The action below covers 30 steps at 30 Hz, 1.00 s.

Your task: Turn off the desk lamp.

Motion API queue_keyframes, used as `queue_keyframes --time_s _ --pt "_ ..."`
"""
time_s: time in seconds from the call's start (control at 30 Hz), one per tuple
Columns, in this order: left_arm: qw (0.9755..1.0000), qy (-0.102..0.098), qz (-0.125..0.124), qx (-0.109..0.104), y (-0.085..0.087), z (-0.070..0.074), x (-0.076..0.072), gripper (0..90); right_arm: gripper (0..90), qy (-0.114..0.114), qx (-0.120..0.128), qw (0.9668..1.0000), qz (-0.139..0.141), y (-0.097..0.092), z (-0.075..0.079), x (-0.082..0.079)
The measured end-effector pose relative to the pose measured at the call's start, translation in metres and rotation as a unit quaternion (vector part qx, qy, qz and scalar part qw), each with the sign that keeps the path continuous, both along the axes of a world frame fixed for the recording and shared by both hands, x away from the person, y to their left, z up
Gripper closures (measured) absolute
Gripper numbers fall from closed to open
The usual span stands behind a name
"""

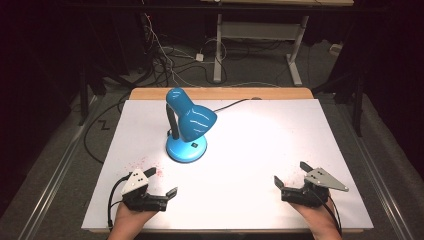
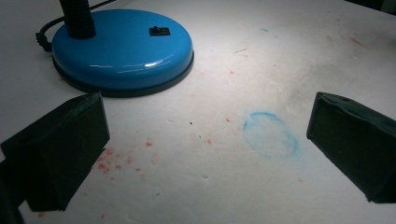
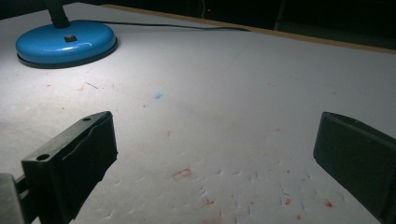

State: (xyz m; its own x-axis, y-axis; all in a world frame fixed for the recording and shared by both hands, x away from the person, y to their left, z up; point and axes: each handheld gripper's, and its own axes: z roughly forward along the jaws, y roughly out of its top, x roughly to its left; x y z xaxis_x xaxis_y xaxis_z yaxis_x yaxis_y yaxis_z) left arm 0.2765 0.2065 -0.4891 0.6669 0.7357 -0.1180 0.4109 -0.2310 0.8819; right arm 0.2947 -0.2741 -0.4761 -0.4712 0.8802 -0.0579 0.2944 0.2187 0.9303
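Your left gripper [image 1: 162,182] rests at the near left of the white table [image 1: 260,150], its jaws spread wide with nothing between them; your right gripper [image 1: 290,174] sits at the near right, jaws equally wide apart and empty; the blue desk lamp [image 1: 187,125] stands upright on its round base toward the far left of the table, well apart from both grippers, nearer your left one; its black cord [image 1: 232,104] trails off the far edge; red specks [image 2: 112,161] and a faint blue ring [image 2: 271,135] mark the surface under your left gripper.
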Motion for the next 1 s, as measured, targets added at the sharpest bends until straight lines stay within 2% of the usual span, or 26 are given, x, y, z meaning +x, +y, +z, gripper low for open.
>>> queue_keyframes --time_s 0.17,0.27,0.4,0.57,0.67,0.8,1.0 --pt "1.0000 -0.004 0.004 -0.004 0.002 0.000 -0.001 0.0 0.4 -0.004 0.000 1.0000 -0.007 -0.002 0.001 0.000" --pt "1.0000 -0.006 0.003 0.007 0.002 0.000 -0.002 0.0 0.4 -0.005 0.004 0.9999 -0.008 -0.003 0.002 0.001" --pt "0.9999 -0.004 0.009 -0.007 0.006 0.002 -0.002 0.0 0.5 -0.002 0.002 1.0000 -0.007 -0.002 0.002 0.003" --pt "1.0000 0.000 0.007 -0.004 0.007 0.001 0.000 0.6 1.4 -0.005 0.003 1.0000 -0.003 -0.001 0.002 0.003" --pt "0.9998 0.002 0.009 -0.018 0.010 0.003 0.000 3.7 1.3 -0.001 0.004 1.0000 -0.001 -0.001 0.002 0.002" --pt "0.9999 0.003 0.001 -0.017 0.011 0.004 -0.001 9.9 1.3 0.001 0.003 1.0000 0.000 -0.002 0.002 0.003" --pt "0.9995 0.014 0.000 -0.029 0.011 0.002 0.003 17.5 1.2 0.000 0.001 1.0000 0.001 -0.002 0.002 0.002"
